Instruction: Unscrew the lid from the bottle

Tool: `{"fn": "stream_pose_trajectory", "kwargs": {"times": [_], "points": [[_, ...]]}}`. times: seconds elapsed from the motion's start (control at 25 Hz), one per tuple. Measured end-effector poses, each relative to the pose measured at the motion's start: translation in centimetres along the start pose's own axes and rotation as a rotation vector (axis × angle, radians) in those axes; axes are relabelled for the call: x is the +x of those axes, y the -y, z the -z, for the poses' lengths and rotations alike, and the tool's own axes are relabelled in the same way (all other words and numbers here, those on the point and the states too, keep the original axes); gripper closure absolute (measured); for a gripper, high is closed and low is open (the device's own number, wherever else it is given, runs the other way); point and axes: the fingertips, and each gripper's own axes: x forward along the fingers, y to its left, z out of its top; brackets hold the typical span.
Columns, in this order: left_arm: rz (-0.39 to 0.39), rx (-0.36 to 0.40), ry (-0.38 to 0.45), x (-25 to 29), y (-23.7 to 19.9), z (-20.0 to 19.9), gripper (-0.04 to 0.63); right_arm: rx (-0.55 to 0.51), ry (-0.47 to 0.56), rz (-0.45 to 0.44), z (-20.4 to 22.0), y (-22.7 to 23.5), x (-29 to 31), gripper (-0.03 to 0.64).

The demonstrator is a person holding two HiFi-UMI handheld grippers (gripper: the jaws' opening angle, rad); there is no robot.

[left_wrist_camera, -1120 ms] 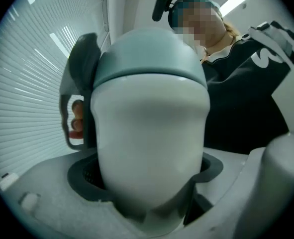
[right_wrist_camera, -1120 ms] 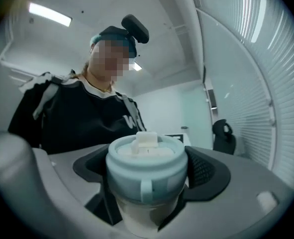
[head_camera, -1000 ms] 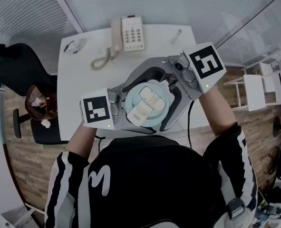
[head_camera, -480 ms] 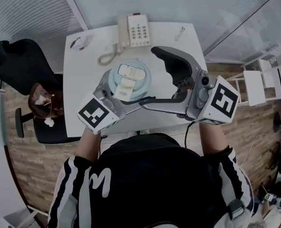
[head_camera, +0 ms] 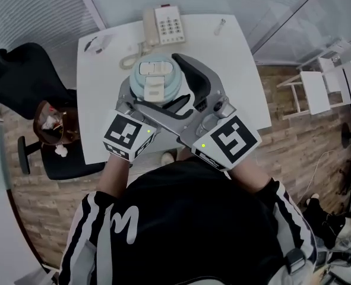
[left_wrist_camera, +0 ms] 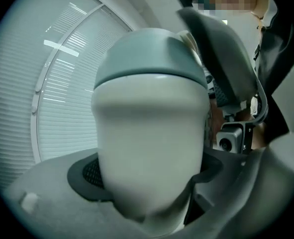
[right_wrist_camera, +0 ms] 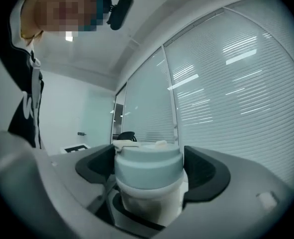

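Observation:
A white bottle (left_wrist_camera: 151, 153) with a pale blue-green flip lid (head_camera: 155, 79) is held upright above the table. My left gripper (head_camera: 148, 103) is shut on the bottle's white body, its dark pads (left_wrist_camera: 87, 176) pressed on both sides below the lid. My right gripper (right_wrist_camera: 149, 171) reaches in from the near right at lid height. Its jaws are closing, with the lid (right_wrist_camera: 147, 166) between the two dark pads (right_wrist_camera: 204, 176), which stand close beside it without a clear squeeze. One right jaw (left_wrist_camera: 226, 59) shows behind the lid in the left gripper view.
Under the bottle is a white table (head_camera: 234, 70) with a corded telephone (head_camera: 166, 24) and a small tube (head_camera: 221, 25) at its far edge. A black chair (head_camera: 21, 82) and a brown object (head_camera: 53, 126) stand at the left, white furniture (head_camera: 315, 94) at the right.
A second ago the right gripper was around the lid. It then swung out to the right with wide jaws and has now come back around the lid. The bottle moved farther over the table.

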Motion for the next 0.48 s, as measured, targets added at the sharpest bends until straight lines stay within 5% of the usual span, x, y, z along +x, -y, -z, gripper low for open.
{"fn": "stream_pose_trajectory", "kwargs": {"times": [0.2, 0.32, 0.48], "points": [[-0.019, 0.029, -0.018, -1.6, 0.8, -0.3, 0.146, 0.063, 0.028, -0.071, -1.3, -2.0, 0.1, 0.198], [0.158, 0.071, -0.004, -2.3, 3.6, -1.0, 0.146, 0.080, 0.014, -0.254, -1.9, -3.6, -1.6, 0.198], [0.443, 0.111, 0.008, -4.8, 7.2, -1.4, 0.146, 0.040, -0.035, -0.635, -1.8, -6.6, -3.4, 0.195]]}}
